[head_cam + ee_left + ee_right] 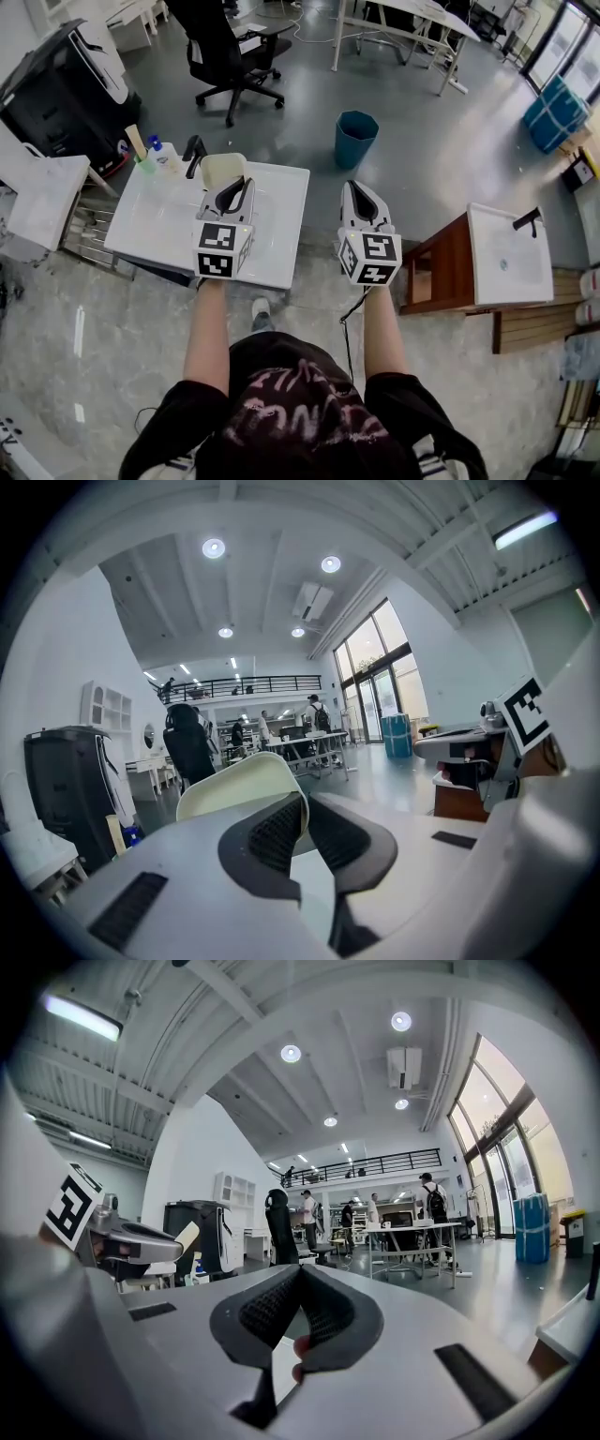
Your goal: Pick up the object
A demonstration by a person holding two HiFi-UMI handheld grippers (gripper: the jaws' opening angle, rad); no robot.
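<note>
My left gripper is shut on the rim of a cream-coloured cup-like object and holds it in the air over a white basin. In the left gripper view the cream object sits pinched between the dark ribbed pads, its wall curving off to the left of the left gripper. My right gripper hovers beside it, over the grey floor, shut with nothing in it. In the right gripper view the right gripper has its pads meeting at the tips.
On the basin's far edge stand small bottles and a black faucet. A blue bin is on the floor ahead, and an office chair beyond it. A second white basin on a wooden cabinet is at right.
</note>
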